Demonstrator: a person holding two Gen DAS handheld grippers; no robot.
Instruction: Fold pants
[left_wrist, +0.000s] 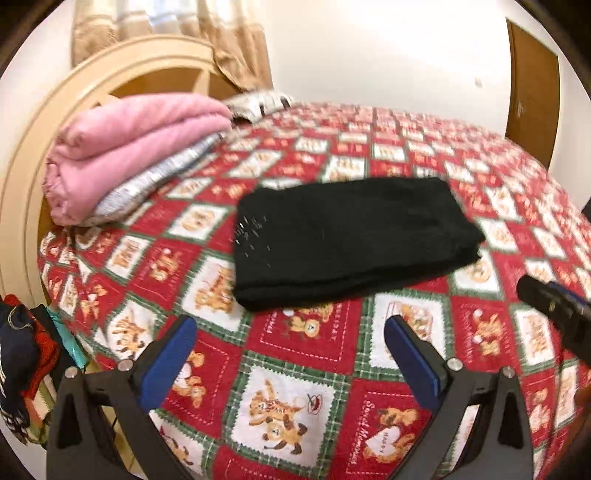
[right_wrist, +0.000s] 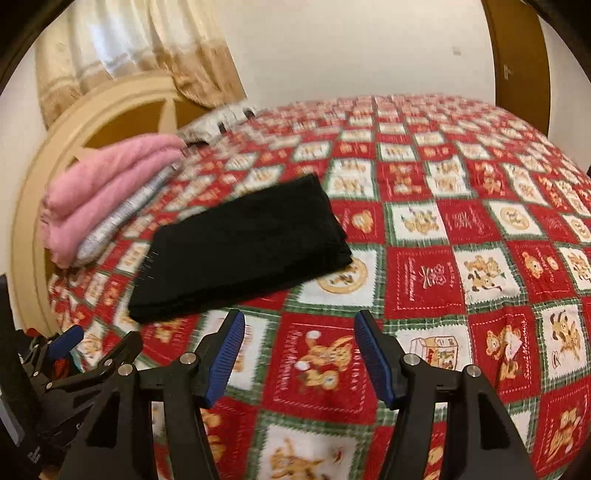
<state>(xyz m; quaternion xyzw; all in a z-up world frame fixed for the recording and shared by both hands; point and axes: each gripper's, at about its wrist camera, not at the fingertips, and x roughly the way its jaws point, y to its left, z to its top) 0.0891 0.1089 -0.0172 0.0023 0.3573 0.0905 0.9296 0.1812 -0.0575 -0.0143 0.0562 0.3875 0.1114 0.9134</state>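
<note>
The black pants (left_wrist: 351, 240) lie folded into a compact rectangle on the red patchwork bedspread (left_wrist: 306, 369). They also show in the right wrist view (right_wrist: 240, 251), left of centre. My left gripper (left_wrist: 291, 354) is open and empty, held above the bedspread just short of the pants' near edge. My right gripper (right_wrist: 299, 354) is open and empty, near and to the right of the pants. The right gripper's tip shows at the right edge of the left wrist view (left_wrist: 554, 306). The left gripper shows low at the left of the right wrist view (right_wrist: 66, 347).
A folded pink blanket (left_wrist: 129, 155) sits on a grey patterned cloth (left_wrist: 159, 181) at the bed's far left, by the cream headboard (left_wrist: 22, 184). A pile of coloured clothes (left_wrist: 22, 362) lies off the bed's left side. A brown door (left_wrist: 535, 85) stands at far right.
</note>
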